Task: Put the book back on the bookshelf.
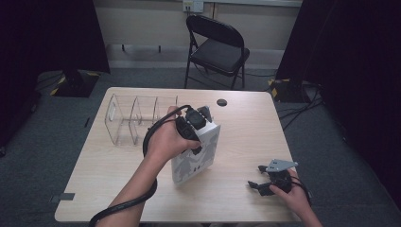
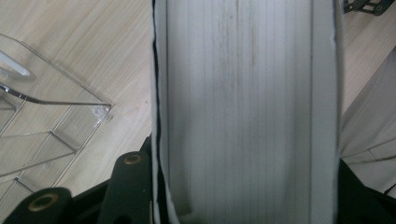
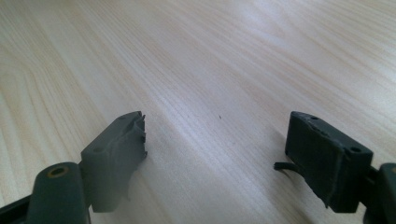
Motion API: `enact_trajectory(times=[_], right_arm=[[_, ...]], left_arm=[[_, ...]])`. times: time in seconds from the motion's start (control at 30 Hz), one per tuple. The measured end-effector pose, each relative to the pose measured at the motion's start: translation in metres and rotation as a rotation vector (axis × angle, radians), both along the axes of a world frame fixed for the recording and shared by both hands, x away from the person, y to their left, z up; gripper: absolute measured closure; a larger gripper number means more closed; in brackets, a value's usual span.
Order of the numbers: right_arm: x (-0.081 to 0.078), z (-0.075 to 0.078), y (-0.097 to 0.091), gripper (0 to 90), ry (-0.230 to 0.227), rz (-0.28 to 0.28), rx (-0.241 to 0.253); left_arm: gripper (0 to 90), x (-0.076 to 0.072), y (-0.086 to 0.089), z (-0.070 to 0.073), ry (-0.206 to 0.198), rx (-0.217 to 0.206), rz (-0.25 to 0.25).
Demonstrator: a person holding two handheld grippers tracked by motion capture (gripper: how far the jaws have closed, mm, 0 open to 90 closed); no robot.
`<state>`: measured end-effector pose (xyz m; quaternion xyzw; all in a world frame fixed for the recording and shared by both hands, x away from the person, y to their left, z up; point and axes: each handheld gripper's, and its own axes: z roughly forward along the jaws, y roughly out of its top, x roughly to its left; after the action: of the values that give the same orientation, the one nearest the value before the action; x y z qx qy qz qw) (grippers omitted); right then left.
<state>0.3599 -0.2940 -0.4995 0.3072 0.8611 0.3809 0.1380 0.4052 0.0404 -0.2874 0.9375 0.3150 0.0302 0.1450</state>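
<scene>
A thick white book (image 1: 197,160) with a grey pattern on its cover stands on edge near the middle of the table, leaning a little. My left gripper (image 1: 194,137) comes down on its top edge and is shut on it. In the left gripper view the book's pale page edges (image 2: 243,93) run up between the black jaws of the left gripper (image 2: 245,191). My right gripper (image 1: 258,182) lies low on the table at the front right, held in a hand. It is open, and its pads (image 3: 116,149) have bare wood between them.
A clear plastic rack (image 1: 130,118) with upright dividers stands just left of the book, its corner close by in the left gripper view (image 2: 51,116). The wooden table (image 1: 246,132) has a small black round cap (image 1: 222,102) near its far edge. A black folding chair (image 1: 217,45) stands beyond.
</scene>
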Motion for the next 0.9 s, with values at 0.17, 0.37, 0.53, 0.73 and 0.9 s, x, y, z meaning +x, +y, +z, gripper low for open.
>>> enact_trajectory(times=[0.17,0.37,0.53,0.73,0.9], right_arm=[[0.000,0.000,0.000,19.3,0.001,-0.002,0.001],[0.000,0.000,0.000,19.3,0.001,-0.002,0.001],[0.000,0.000,0.000,19.3,0.001,-0.002,0.001],[0.000,0.000,0.000,19.3,0.001,-0.002,0.001],[0.000,0.000,0.000,19.3,0.001,-0.002,0.001]], left_arm=[[53.5,-0.002,0.007,0.001,-0.003,-0.007,0.024],[53.5,-0.003,0.016,0.003,0.002,0.005,0.040],[53.5,-0.003,0.024,0.004,0.002,-0.003,0.060],[53.5,-0.004,0.030,0.004,0.007,0.008,0.070],[53.5,-0.003,0.036,0.006,0.015,0.024,0.077]])
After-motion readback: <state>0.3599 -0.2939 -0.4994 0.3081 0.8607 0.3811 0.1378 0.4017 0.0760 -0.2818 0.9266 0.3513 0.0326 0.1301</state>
